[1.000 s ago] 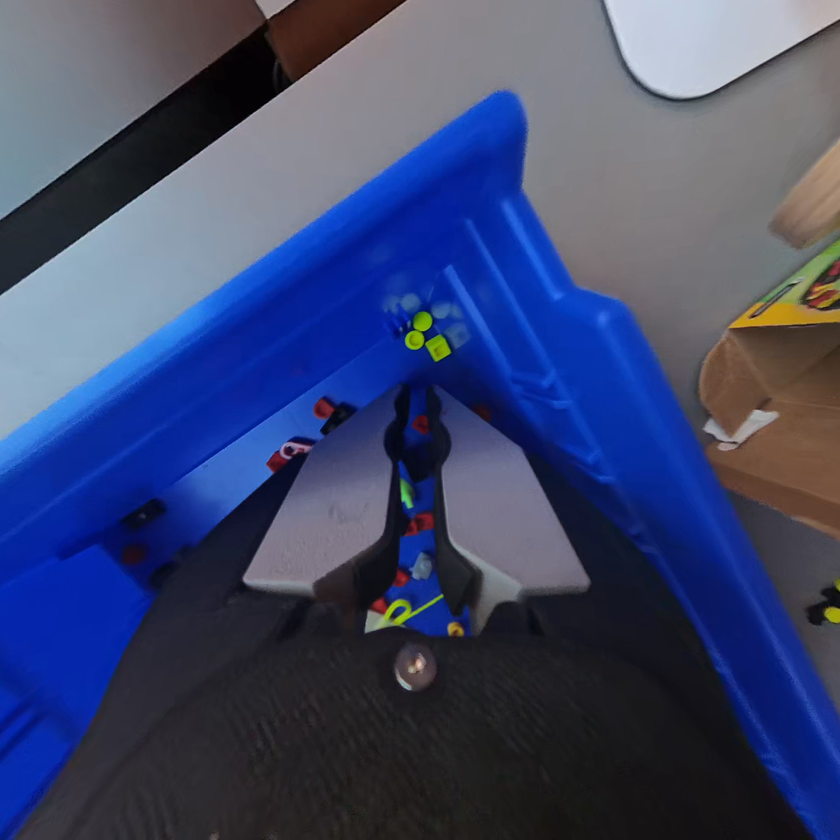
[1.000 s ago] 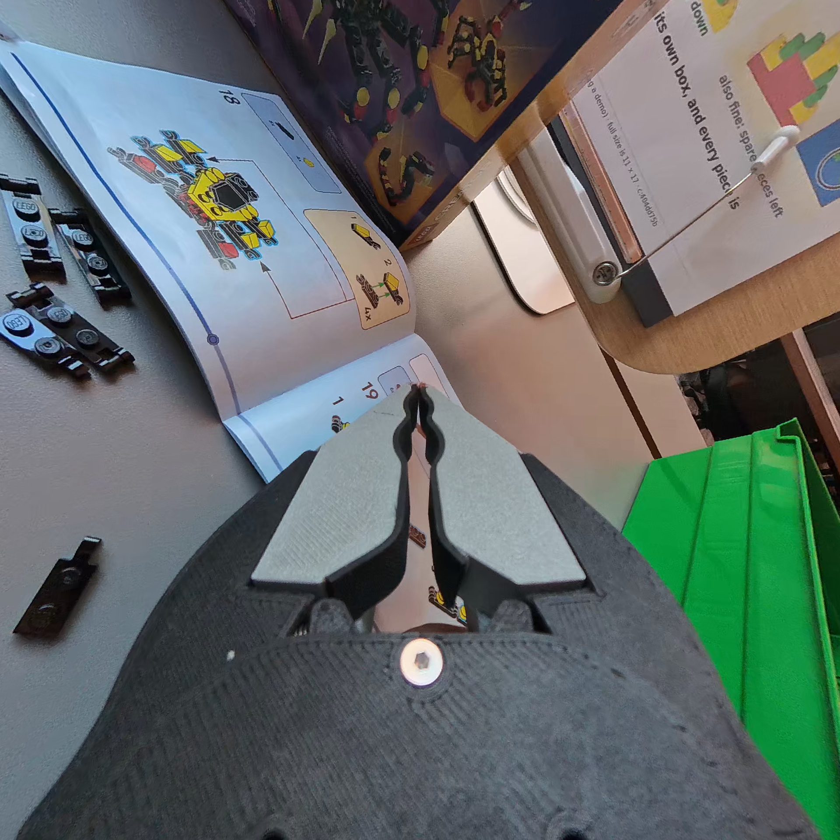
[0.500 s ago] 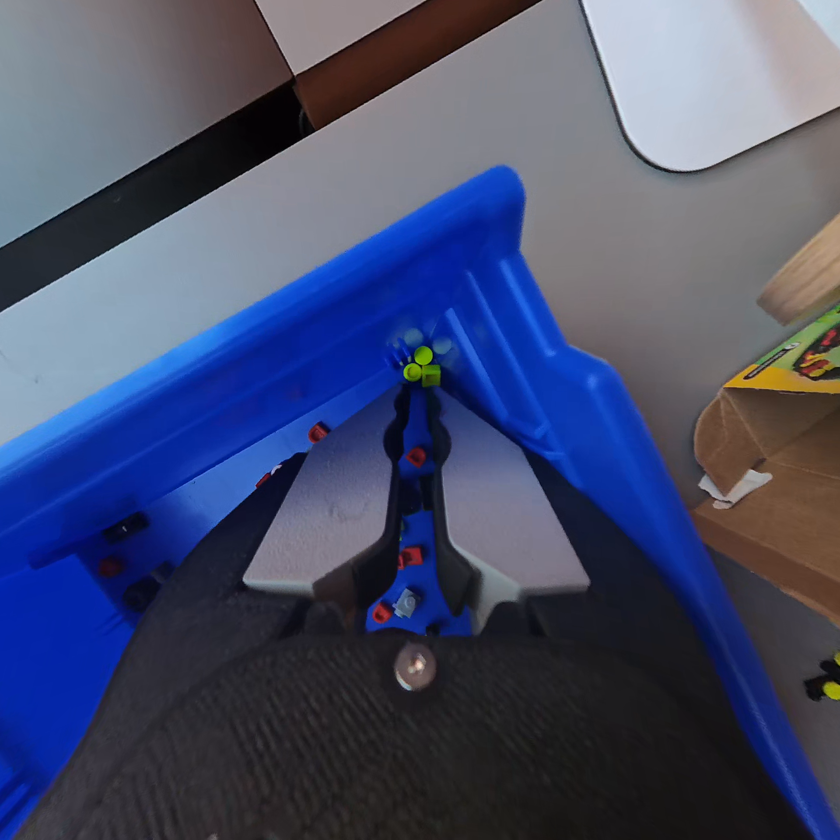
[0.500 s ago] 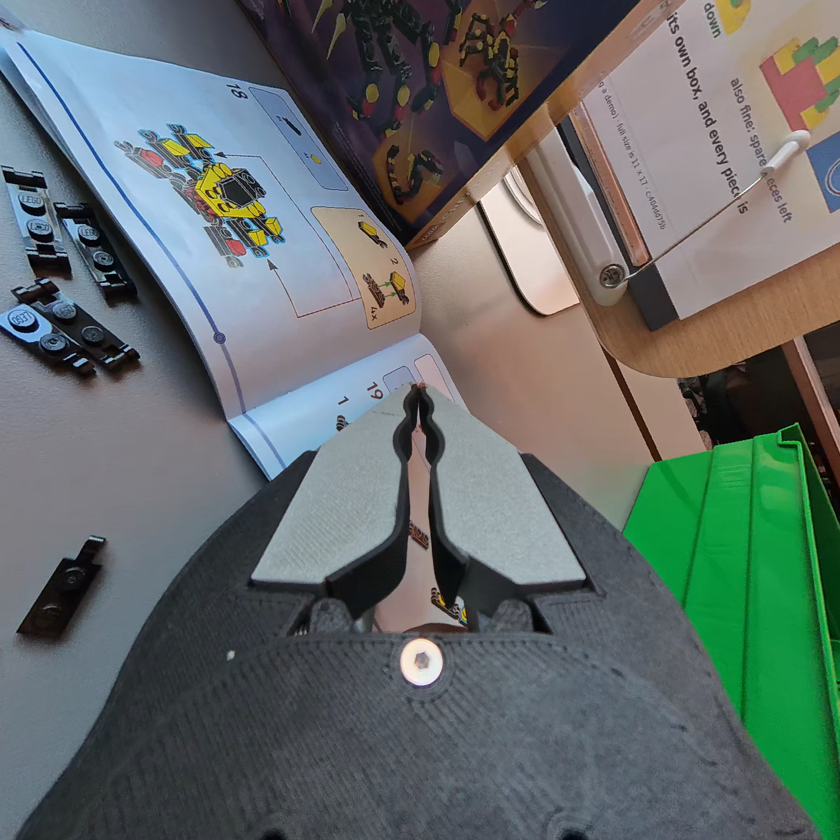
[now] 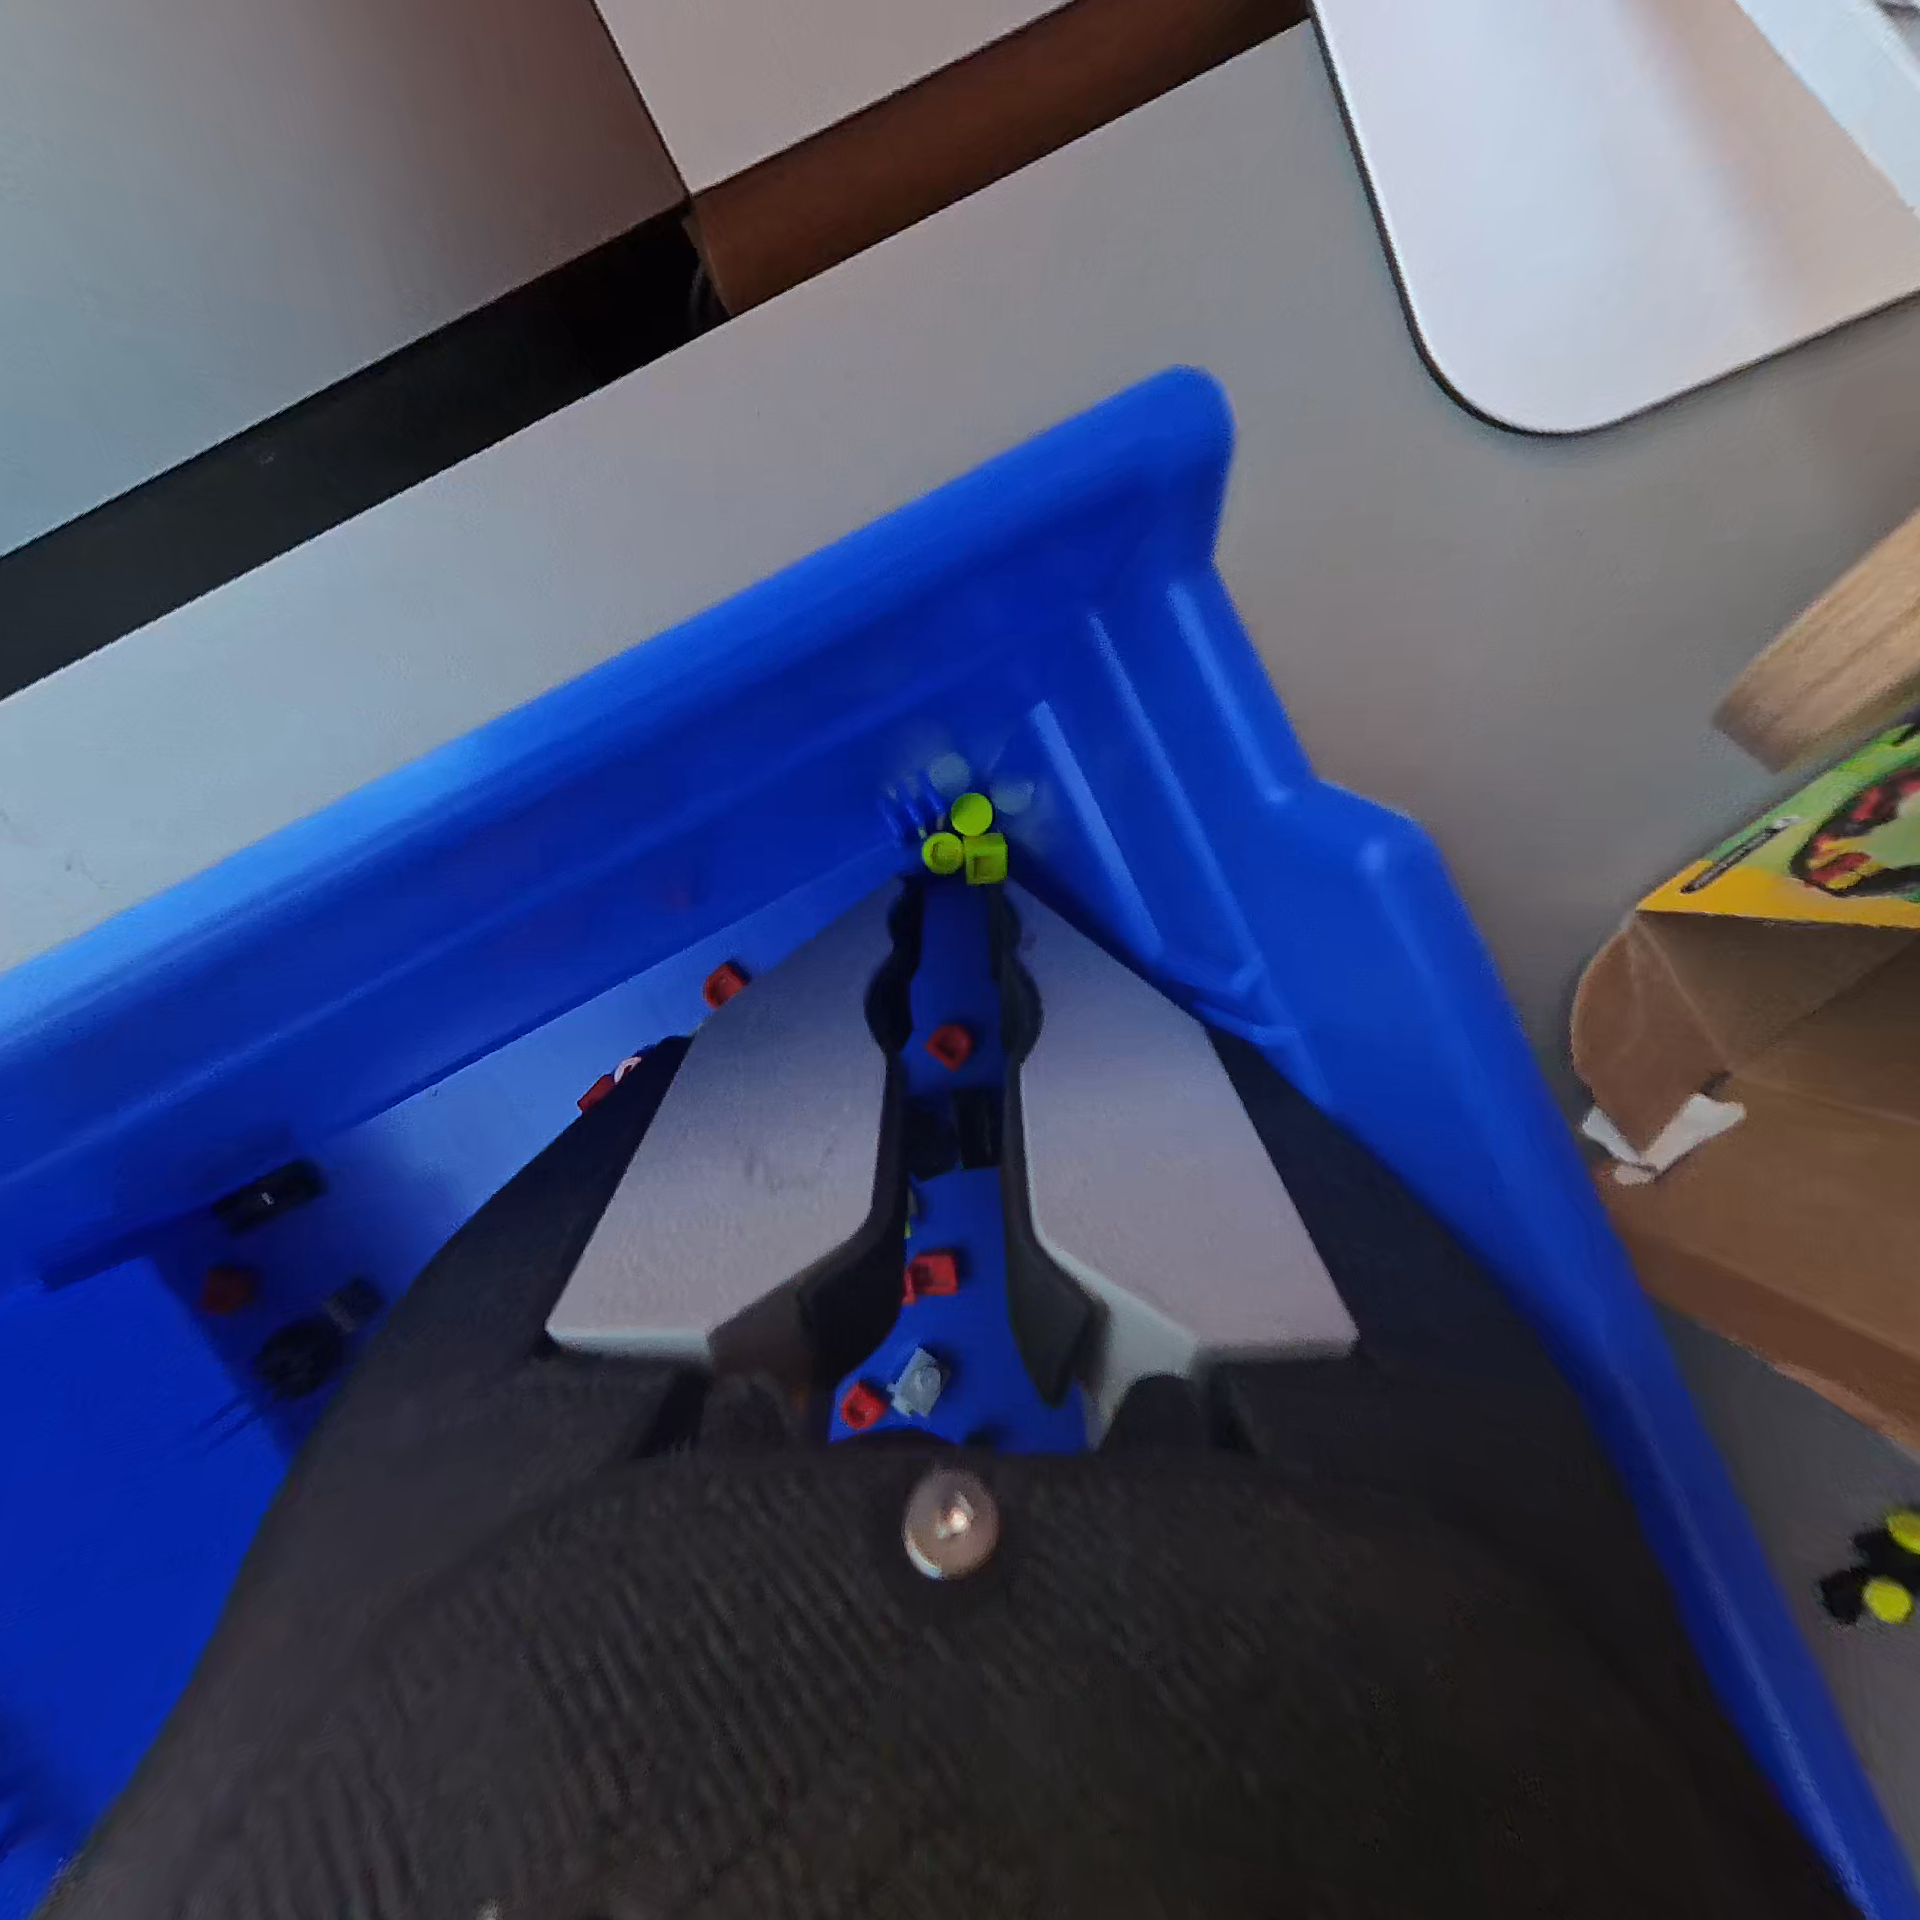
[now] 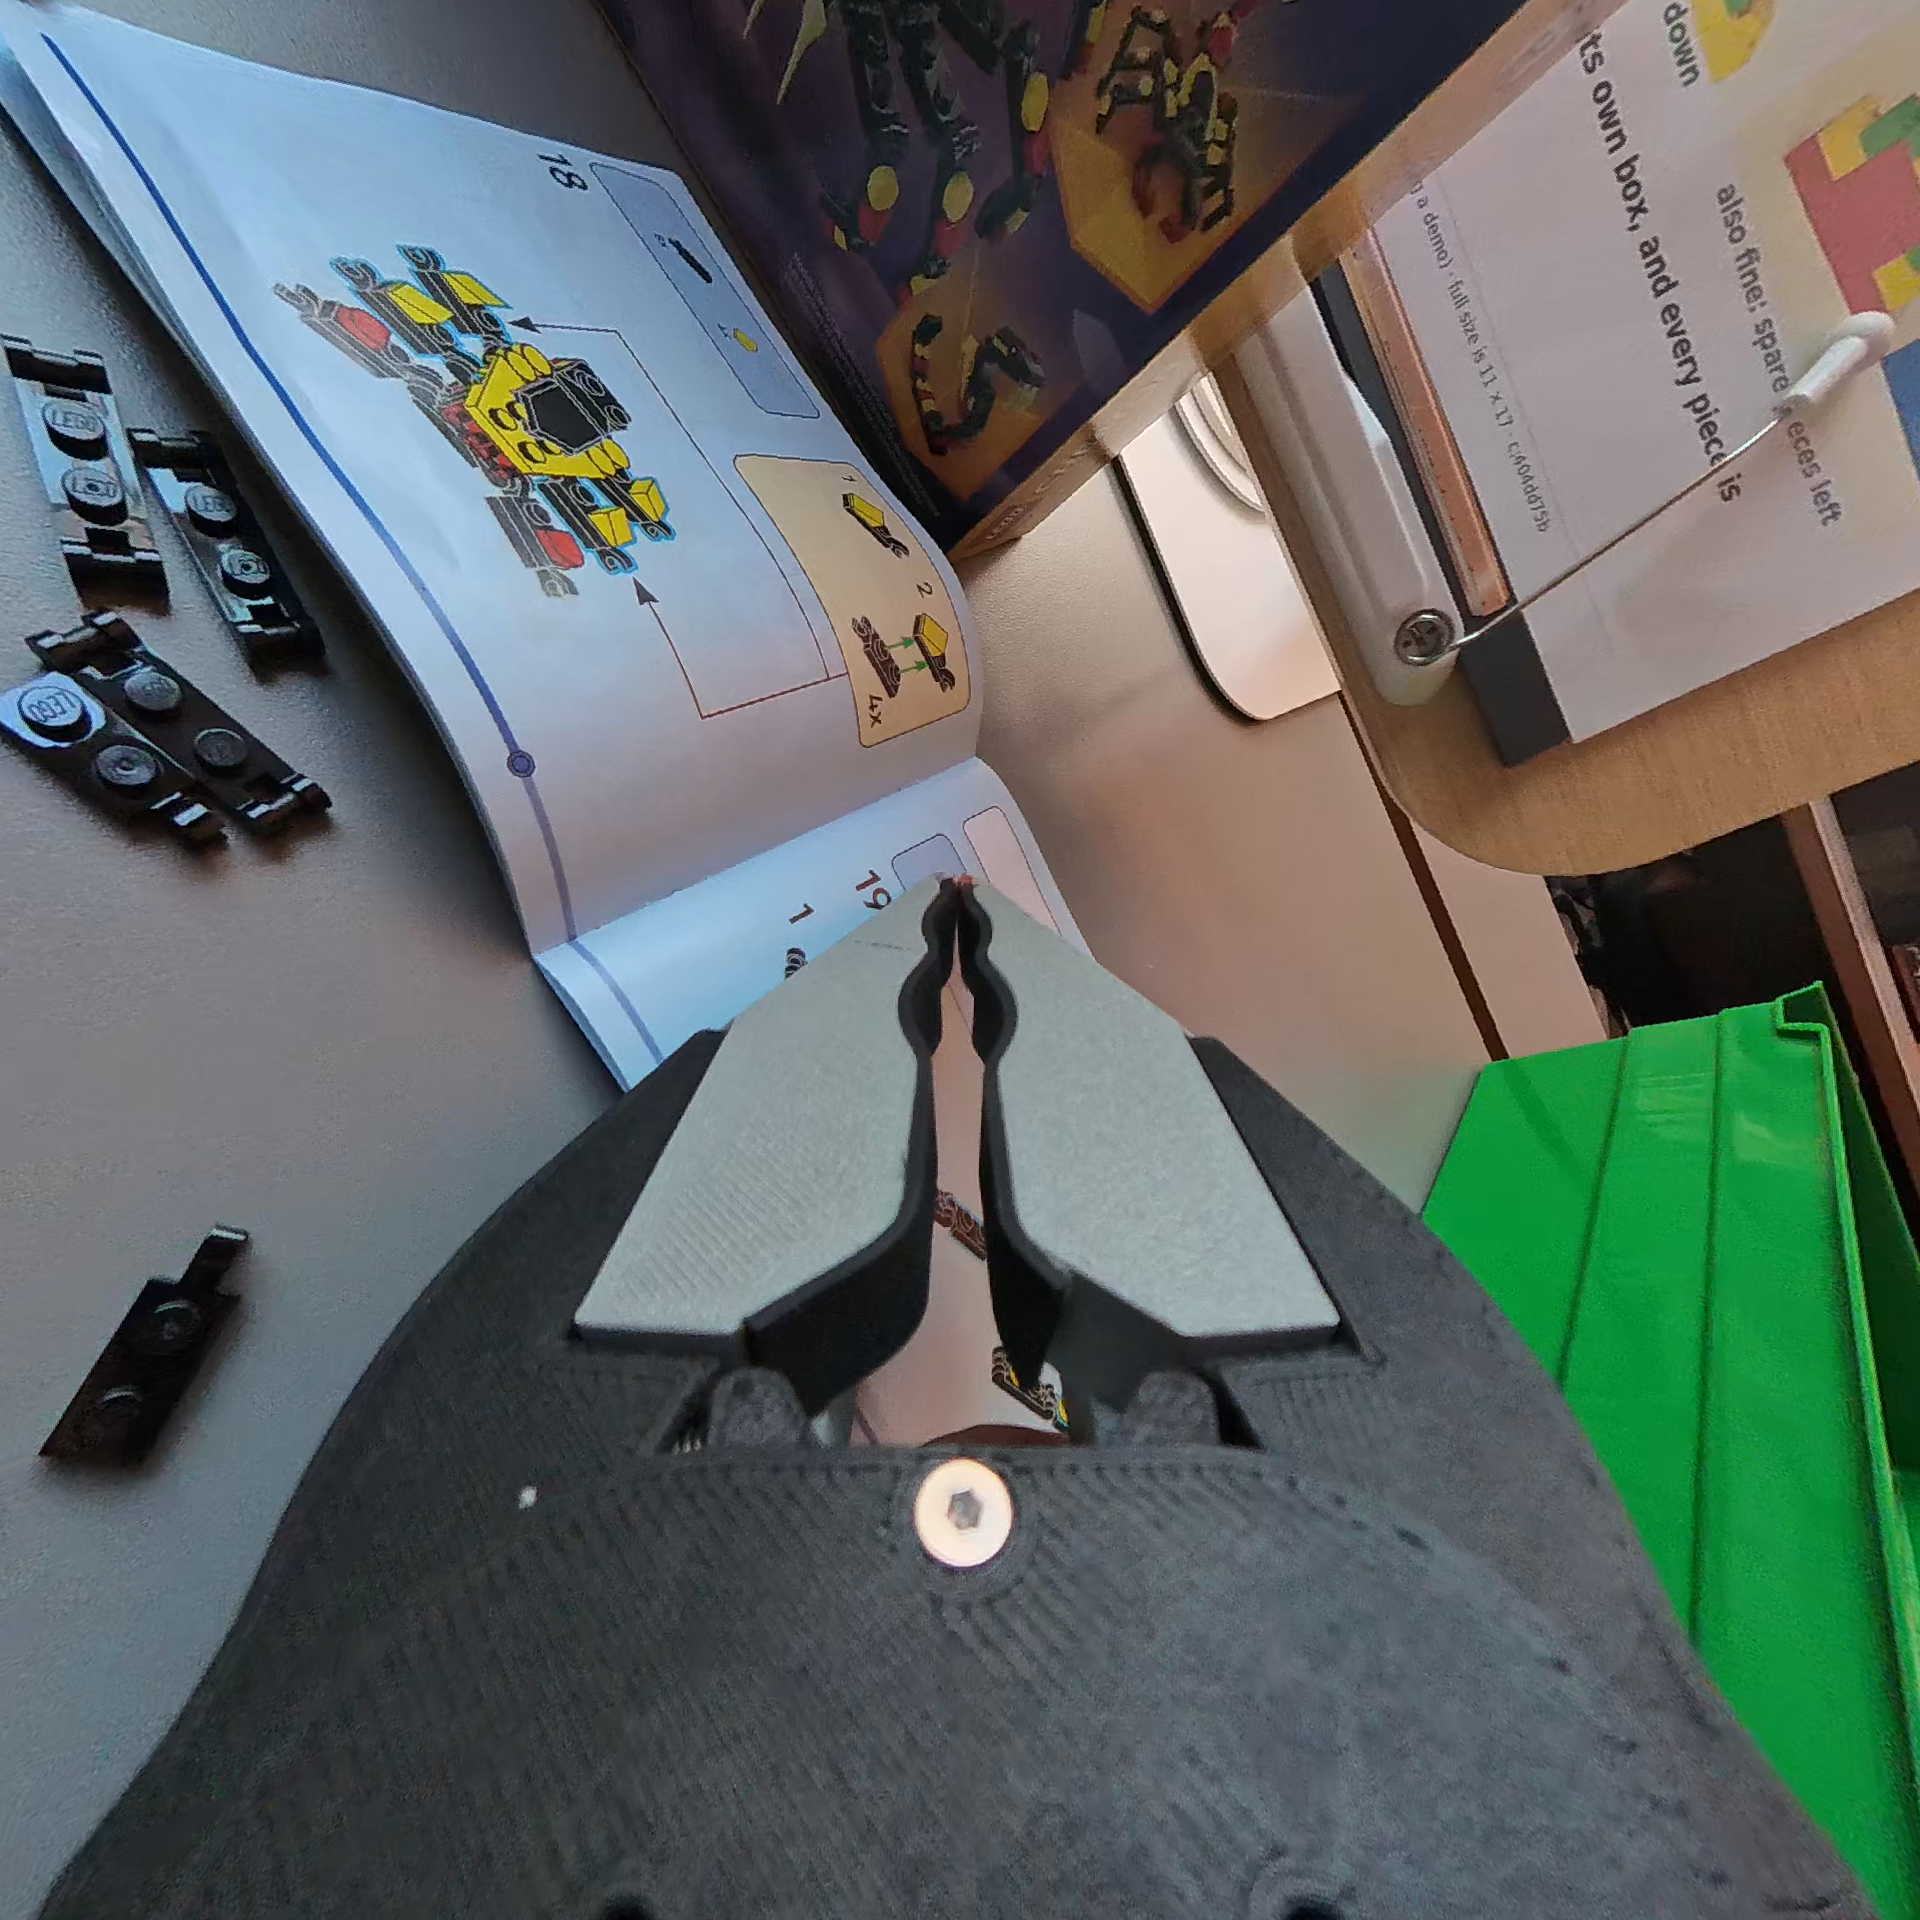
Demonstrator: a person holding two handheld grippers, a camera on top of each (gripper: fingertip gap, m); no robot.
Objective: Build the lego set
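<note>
Grey tabletop (image 5: 727,499) under both cams. Left wrist view: table edge runs along 10–11 o'clock, a dark gap beyond it, then a pale wall with a brown strip. A white rounded pad (image 5: 1621,208) lies at 1 o'clock. At 3 o'clock there's an opened cardboard box (image 5: 1766,1122) with a wooden edge above it.

My left gripper (image 5: 954,904) sits inside the blue bin (image 5: 1351,935), nosed into its far corner. Jaws are a narrow gap apart with nothing between them; bin floor shows through. Three lime-green studs (image 5: 966,840) are packed in that corner at 12 o'clock, just past the tips. Red pieces (image 5: 948,1044) and black ones are scattered on the bin floor, plus one light grey piece (image 5: 921,1380) near the gripper base. Bin walls crowd both fingers. The frame is a bit blurred.

Right wrist view: right gripper (image 6: 956,891) has its tips pressed together over the open instruction booklet (image 6: 499,436); I can't tell whether anything is pinched. The set's box (image 6: 997,208) stands at 12 o'clock. Four black hinge plates (image 6: 156,665) lie at 9–10 o'clock and a single one (image 6: 145,1351) at 8 o'clock, all on bare table. A wooden stand holding a clipped sheet (image 6: 1683,343) is at 1–2 o'clock, a green bin (image 6: 1714,1403) at 4 o'clock.
</note>
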